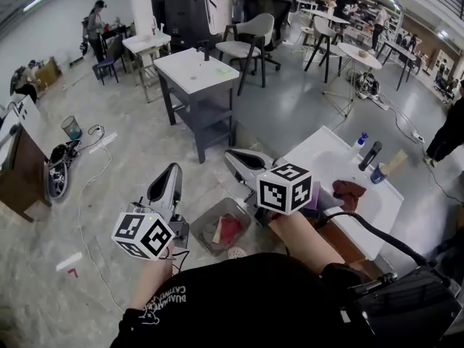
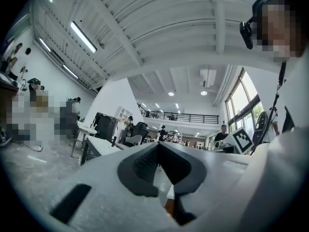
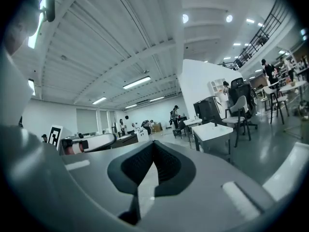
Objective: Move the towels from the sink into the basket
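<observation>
A dark red towel (image 1: 349,191) lies in the white sink (image 1: 326,162) at the right of the head view. On the floor below me stands the grey basket (image 1: 205,232), with a red towel (image 1: 230,227) and a paler one beside it inside. Both grippers are held up in the air, pointing out over the room, apart from sink and basket. My left gripper (image 1: 174,167) (image 2: 158,145) has its jaws together with nothing between them. My right gripper (image 1: 230,154) (image 3: 153,143) is shut and empty too. Something purple shows behind the right marker cube, mostly hidden.
A blue-capped bottle (image 1: 360,141), a black dispenser (image 1: 370,155) and a blue cup (image 1: 378,173) stand at the sink's far edge. A white table (image 1: 197,71) with chairs is ahead. Cables and a bin (image 1: 71,127) lie at the left. People stand far off.
</observation>
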Demonstrator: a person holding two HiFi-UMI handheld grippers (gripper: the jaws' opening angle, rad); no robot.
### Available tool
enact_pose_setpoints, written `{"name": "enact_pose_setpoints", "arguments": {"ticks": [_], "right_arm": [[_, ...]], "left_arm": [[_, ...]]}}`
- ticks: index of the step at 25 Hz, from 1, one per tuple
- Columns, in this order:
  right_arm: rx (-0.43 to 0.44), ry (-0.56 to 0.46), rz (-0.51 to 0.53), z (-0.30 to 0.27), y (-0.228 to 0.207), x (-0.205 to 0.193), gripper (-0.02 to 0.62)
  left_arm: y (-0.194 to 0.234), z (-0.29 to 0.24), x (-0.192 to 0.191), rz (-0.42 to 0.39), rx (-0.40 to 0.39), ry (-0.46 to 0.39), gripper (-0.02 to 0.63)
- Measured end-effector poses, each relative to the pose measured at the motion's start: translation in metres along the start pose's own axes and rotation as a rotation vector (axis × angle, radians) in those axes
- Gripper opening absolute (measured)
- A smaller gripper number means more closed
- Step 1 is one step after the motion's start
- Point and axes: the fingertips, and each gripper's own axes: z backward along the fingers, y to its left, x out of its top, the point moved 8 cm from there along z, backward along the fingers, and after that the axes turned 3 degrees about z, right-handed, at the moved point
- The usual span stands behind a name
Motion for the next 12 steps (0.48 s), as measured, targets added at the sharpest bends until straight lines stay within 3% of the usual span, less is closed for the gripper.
{"name": "enact_pose_setpoints", "arguments": {"ticks": [6,12], "right_arm": [[-0.077,0.019,-0.011,0.005,-0.001,-0.005,0.004],[-0.092,0.016,-0.026,0.010,-0.002,-0.013,0.005]], "left_arm": [[-0.002,0.000,-0.004,0.002,-0.036,0.027,0.002],[-0.004,0.003,-0.011,-0.019,-0.032,0.040,0.002]]}}
